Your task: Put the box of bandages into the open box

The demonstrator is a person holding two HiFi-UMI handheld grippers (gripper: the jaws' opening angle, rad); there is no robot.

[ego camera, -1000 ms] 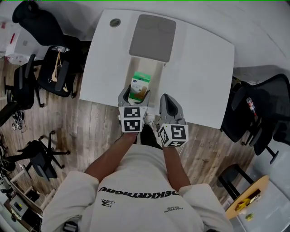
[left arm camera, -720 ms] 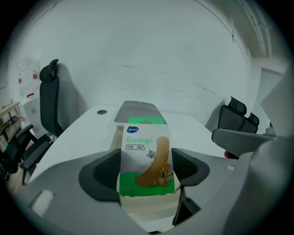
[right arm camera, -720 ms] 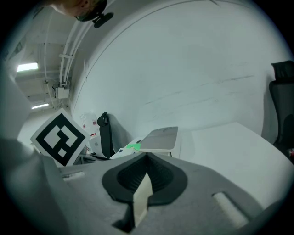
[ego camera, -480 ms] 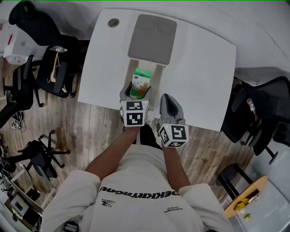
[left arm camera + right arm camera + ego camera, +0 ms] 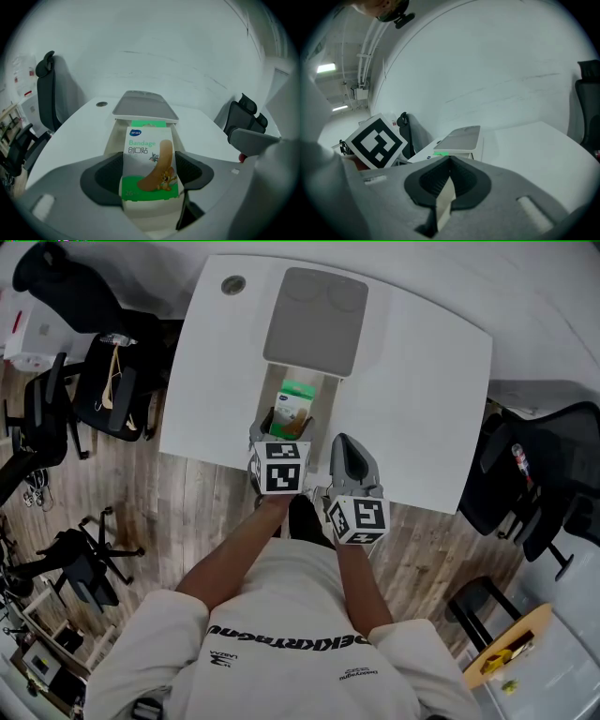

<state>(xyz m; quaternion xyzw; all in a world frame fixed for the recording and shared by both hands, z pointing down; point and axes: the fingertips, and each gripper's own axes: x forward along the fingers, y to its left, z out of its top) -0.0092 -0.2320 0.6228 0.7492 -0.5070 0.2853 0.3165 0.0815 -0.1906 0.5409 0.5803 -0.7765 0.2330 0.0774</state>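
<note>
Right gripper [image 5: 450, 161]: I read jaws pressed together, nothing between. Past the tips, open box [image 5: 478, 144] on white table [image 5: 534, 145], grey lid [image 5: 464, 133] behind. Green sliver of bandage box [image 5: 442, 153]. Marker cube [image 5: 375, 142] at left.

White T-shirt [image 5: 281, 634], black lettering; grey left gripper [image 5: 284, 428] and right gripper [image 5: 340, 440]

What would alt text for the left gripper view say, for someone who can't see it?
The left gripper holds a green-and-white box of bandages upright between its two jaws, print facing the camera. Just beyond it on the white table sits the open box, its grey lid at the far end.
</note>
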